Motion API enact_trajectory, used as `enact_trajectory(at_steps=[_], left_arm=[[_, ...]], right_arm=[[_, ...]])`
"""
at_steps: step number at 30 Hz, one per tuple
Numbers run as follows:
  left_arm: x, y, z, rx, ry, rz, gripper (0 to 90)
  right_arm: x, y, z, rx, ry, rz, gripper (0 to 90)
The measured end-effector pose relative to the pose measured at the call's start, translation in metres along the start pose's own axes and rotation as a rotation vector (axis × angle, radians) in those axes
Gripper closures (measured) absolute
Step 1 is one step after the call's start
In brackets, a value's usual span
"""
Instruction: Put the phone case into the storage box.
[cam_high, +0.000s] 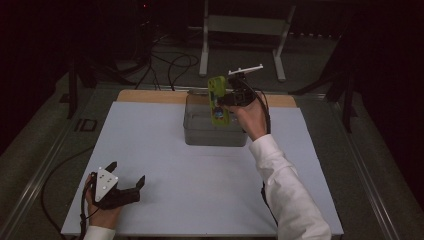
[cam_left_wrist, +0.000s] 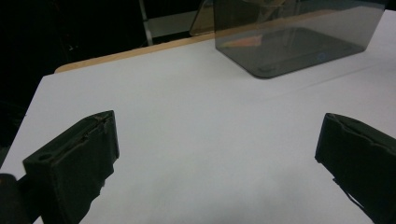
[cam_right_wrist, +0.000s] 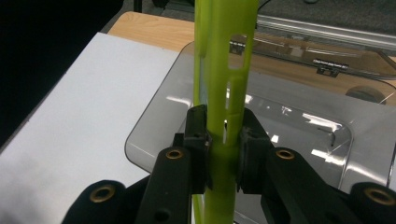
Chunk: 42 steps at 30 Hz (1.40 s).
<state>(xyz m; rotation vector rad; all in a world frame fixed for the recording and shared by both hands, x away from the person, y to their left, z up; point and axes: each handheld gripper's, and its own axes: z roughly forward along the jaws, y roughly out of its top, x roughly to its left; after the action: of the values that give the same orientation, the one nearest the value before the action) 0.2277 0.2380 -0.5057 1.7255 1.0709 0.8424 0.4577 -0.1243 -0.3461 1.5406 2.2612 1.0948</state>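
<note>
High view: green item (cam_high: 218, 100) is gripped by right tool (cam_high: 226, 98) above clear bin (cam_high: 200, 134).
Left tool (cam_high: 126, 174): open, idle on surface (cam_high: 200, 190).
Remaining: lowering, release judged pending.

High view is dim, surroundings near black; only my white worktop (cam_high: 200, 170) reads lit, from overhead. Soft shadow under my left gripper (cam_high: 122, 187). Glare streaks on the clear box (cam_right_wrist: 299, 121). My jaws are out of focus up close, slight overall softness.

Right gripper (cam_high: 227, 97) clamped — left gripper (cam_high: 125, 176) agape
</note>
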Motion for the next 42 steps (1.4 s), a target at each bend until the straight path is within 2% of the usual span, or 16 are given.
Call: enact_trajectory(at_steps=[26, 42], left_arm=[[0.000, 0.000, 0.000, 0.001, -0.002, -0.005, 0.0], [0.001, 0.000, 0.000, -0.002, 0.001, -0.004, 0.0]], right_arm=[[-0.025, 0.014, 0.006, 0.031, -0.018, 0.112, 77.7], [-0.039, 0.014, 0.015, 0.045, -0.050, 0.147, 77.7]])
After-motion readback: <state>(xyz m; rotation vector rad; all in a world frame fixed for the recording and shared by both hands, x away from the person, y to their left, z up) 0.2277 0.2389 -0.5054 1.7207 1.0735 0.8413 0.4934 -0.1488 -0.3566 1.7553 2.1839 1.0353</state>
